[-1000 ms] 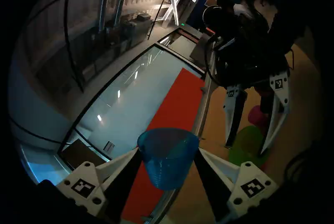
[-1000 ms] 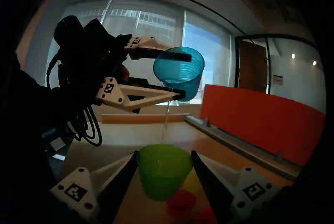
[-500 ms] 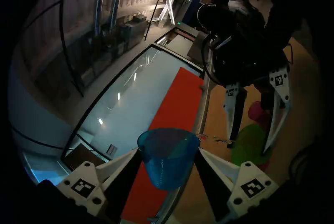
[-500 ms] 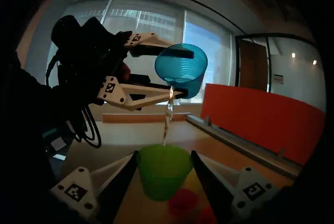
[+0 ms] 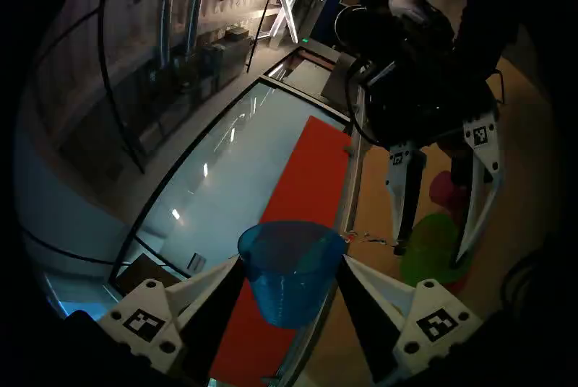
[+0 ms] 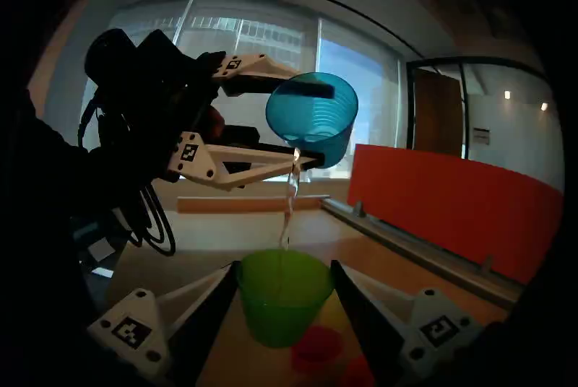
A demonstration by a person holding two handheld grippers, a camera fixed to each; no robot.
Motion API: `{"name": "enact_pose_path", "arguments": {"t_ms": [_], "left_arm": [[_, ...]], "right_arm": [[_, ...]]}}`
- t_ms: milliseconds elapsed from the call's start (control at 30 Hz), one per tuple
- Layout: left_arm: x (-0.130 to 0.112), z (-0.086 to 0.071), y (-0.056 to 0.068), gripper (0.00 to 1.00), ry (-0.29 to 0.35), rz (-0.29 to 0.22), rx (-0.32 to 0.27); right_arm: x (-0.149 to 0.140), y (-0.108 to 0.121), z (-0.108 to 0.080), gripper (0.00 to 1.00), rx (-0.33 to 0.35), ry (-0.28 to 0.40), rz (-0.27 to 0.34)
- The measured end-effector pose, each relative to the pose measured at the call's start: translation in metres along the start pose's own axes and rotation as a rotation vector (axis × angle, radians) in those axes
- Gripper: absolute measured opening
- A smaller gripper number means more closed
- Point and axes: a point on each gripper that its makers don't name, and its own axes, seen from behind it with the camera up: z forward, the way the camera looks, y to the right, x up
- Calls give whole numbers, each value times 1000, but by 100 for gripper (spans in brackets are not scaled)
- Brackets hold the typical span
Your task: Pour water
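the pour itself is in hand. in the right gripper view the left gripper [image 6: 321, 125] sits upper left of centre, its two fingers clamped on either side of a blue plastic cup [image 6: 312, 116] that is tipped over with its mouth toward the camera. a thin stream of water [image 6: 289, 199] drops from its lower lip into the green plastic cup [image 6: 283, 297] at bottom centre. the right gripper [image 6: 284, 268] has its jaws pressed against both sides of that green cup, which stands upright straight beneath the blue one. the cups are apart, joined by the stream alone.

how much water is in either cup i cannot tell. two small red cups [image 6: 318, 347], blurred, lie at the bottom edge just below the green one. a red partition panel [image 6: 455, 206] runs along the right, a window [image 6: 238, 33] fills the upper middle, and a wooden table top [image 6: 231, 237] lies behind the cups.

by my judgement the task is mid-way. the next move calls for a steady green cup under the stream and a slow further tilt of the blue cup as the flow thins — then a roll back upright before either gripper shifts sideways, or the last drops may land on the table.
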Motion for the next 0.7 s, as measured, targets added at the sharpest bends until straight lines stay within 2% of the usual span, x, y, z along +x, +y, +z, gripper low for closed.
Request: {"name": "enact_pose_path", "arguments": {"t_ms": [700], "left_arm": [[6, -1, 2, 84, 11, 59, 0]], "right_arm": [[-4, 3, -3, 94, -6, 4, 5]]}}
